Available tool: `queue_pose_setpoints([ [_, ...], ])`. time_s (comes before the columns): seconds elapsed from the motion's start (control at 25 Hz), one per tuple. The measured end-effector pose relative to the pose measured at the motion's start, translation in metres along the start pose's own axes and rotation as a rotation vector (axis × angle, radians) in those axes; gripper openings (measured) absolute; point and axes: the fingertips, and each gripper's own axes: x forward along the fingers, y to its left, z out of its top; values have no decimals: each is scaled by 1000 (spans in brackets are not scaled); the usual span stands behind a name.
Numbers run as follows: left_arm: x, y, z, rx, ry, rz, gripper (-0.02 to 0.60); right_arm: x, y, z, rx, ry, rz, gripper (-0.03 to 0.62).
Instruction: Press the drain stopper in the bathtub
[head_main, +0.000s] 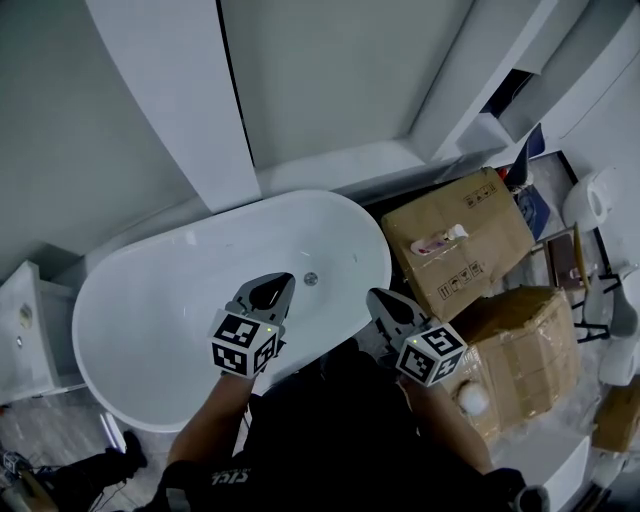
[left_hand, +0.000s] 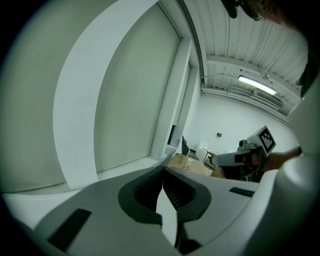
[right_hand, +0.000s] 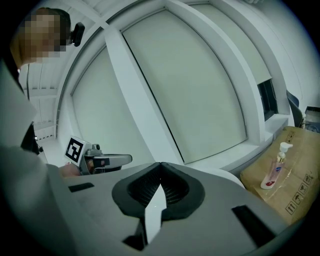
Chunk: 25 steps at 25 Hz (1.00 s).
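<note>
**Claws over tub, stopper not yet touched**

Risk: an off-centre push would likely skid a clenched tip off the small round metal drain stopper (head_main: 311, 279) onto slick enamel, leaving it unclicked. Left claw (head_main: 278, 288) and right claw (head_main: 384, 304) are both clenched and empty. The stopper sits on the floor of the white oval bathtub (head_main: 130, 330), near the left claw at its 3 o'clock. Height gap unclear.

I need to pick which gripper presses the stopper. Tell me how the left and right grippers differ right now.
In the head view the left gripper appears over the tub, the right gripper at its right rim. The left gripper's tip sits nearer the drain stopper than the right gripper's. Both are shut and empty.
</note>
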Motion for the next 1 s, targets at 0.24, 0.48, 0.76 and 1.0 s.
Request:
queue_pose_setpoints([
  [0.24, 29, 9, 0, -17, 38, -2, 20, 16, -30, 10, 21, 15, -2, 14],
  [0.48, 79, 13, 7, -23, 80, 16, 20, 46, -73, 25, 42, 47, 36, 14],
  [0.76, 137, 29, 7, -54, 138, 53, 20, 94, -127, 36, 46, 89, 93, 14],
  [1.0, 180, 53, -8, -69, 200, 69, 20, 131, -163, 17, 86, 138, 106, 14],
])
